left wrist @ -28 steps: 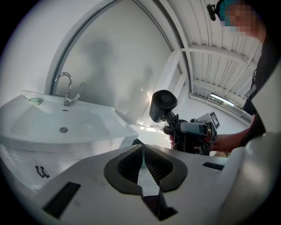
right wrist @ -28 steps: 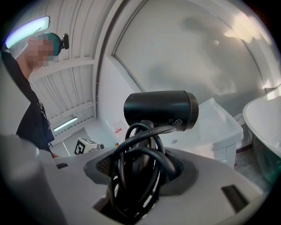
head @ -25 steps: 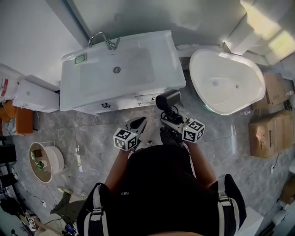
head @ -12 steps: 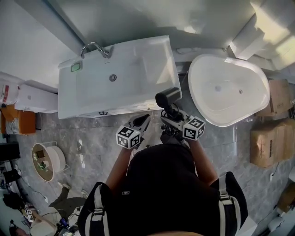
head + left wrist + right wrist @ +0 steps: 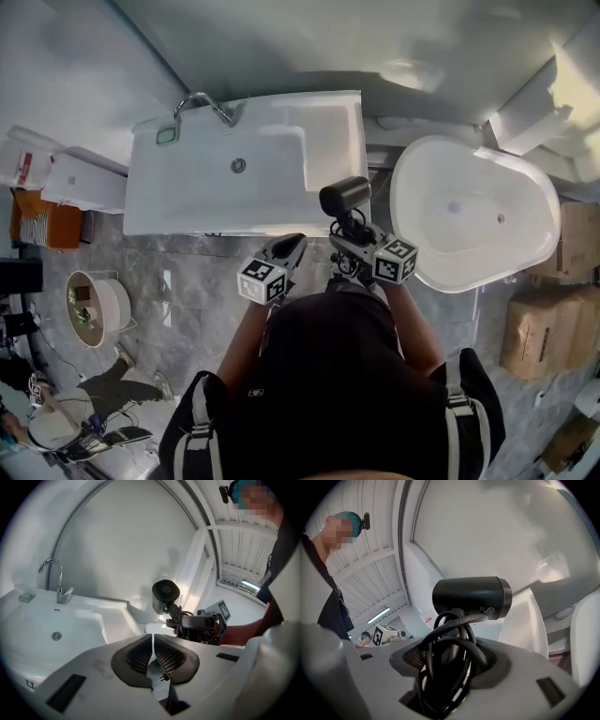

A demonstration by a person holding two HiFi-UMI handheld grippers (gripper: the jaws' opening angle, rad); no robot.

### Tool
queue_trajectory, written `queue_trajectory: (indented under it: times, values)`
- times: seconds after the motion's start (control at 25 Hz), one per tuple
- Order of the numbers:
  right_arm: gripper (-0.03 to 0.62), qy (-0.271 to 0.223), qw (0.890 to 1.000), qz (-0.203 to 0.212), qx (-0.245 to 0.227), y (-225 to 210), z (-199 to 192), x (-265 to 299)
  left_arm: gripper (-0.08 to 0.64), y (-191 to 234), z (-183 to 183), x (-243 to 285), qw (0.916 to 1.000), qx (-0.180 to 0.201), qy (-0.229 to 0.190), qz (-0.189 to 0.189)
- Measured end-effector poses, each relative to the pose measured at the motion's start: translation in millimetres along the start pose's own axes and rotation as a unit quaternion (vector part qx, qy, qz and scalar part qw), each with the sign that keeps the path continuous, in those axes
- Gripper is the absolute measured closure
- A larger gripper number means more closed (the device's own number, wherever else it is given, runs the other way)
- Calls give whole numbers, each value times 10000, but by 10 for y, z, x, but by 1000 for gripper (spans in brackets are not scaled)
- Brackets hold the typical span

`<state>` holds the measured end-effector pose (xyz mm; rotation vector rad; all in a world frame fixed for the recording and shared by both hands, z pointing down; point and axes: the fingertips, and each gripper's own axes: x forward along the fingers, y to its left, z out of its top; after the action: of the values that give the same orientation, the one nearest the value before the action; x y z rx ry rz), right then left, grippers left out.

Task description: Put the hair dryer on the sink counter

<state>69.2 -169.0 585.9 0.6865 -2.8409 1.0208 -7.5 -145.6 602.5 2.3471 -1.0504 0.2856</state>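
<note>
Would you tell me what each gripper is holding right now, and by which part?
The right gripper holds the hair dryer by its cord-wrapped handle; the left gripper is shut, with nothing held.

The white rectangular sink counter [image 5: 333,122] stands at the far middle, with the curved chrome faucet [image 5: 202,101] on its far left rim and the white oval bathtub [image 5: 405,211] just to its right. The black hair dryer [image 5: 344,197], gripped by its handle in the right gripper [image 5: 349,236], sits at the counter's near right corner, between counter and tub. The left gripper [image 5: 289,247] is just left of it.
</note>
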Motion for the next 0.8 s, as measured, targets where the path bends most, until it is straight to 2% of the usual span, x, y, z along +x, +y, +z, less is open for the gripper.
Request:
queue_trajectory:
  times: [0.2, 0.32, 0.48, 0.8]
  values:
    - [281, 227, 9996, 111, -104, -244, 164, 185, 537, 53, 177, 128, 9998, 6, -139, 125]
    - [281, 142, 9999, 24, -40, -353, 301, 278, 537, 87, 216, 161, 9998, -50, -126, 125]
    - [281, 85, 9994, -326, 35, -530, 362, 383, 537, 238, 251, 143, 9998, -131, -99, 105]
    - [281, 171, 9923, -1227, 9, -989, 359, 548, 537, 756, 590, 215, 9999, 28, -149, -35]
